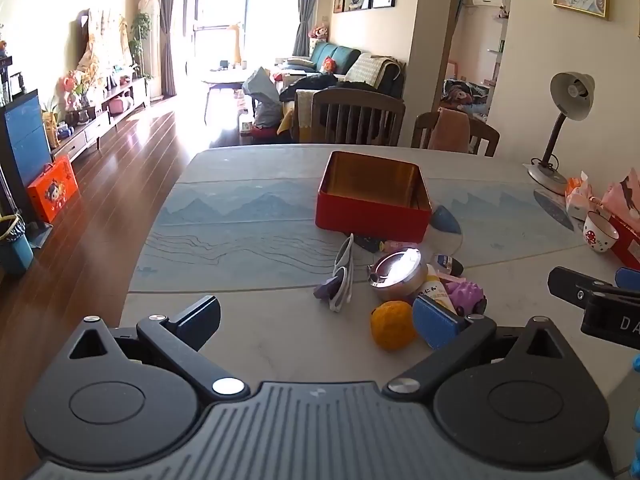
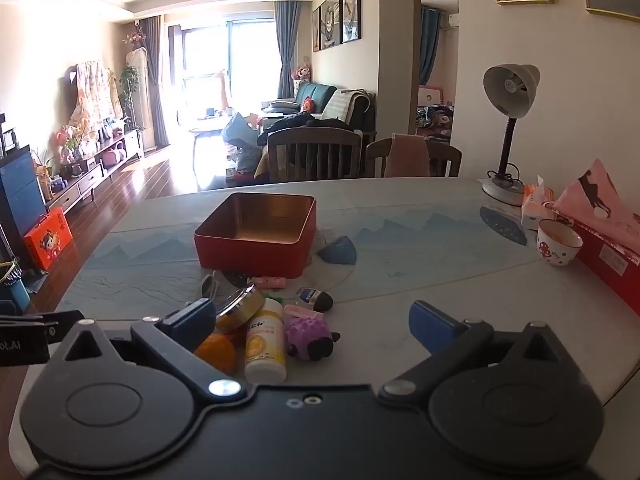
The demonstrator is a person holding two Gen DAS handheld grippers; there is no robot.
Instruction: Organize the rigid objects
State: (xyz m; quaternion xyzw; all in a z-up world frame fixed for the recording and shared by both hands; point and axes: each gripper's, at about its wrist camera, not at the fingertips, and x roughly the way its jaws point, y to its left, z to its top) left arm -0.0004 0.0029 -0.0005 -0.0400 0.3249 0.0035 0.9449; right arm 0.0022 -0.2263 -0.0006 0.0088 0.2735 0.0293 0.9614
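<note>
L gripper (image 1: 320, 322): jaws wide, empty
R gripper (image 2: 314, 326): jaws wide, empty
Open red square metal tin (image 1: 374, 196): mid-table, nothing visible inside
Clutter – round silver tin (image 1: 398, 270), orange fruit (image 1: 391, 325), white-yellow pill bottle (image 2: 265, 346), purple toy (image 2: 310, 338): just in front of tin
Marbled grey table (image 1: 248, 168): holds all

The tin (image 2: 256, 232) stands on the table (image 2: 440, 280), behind the bottle (image 2: 265, 344).

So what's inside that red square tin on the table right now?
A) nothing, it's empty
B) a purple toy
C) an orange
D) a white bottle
A: the red tin shows only its bare gold lining, while the orange, white bottle and purple toy all lie on the table in front of it.
</note>
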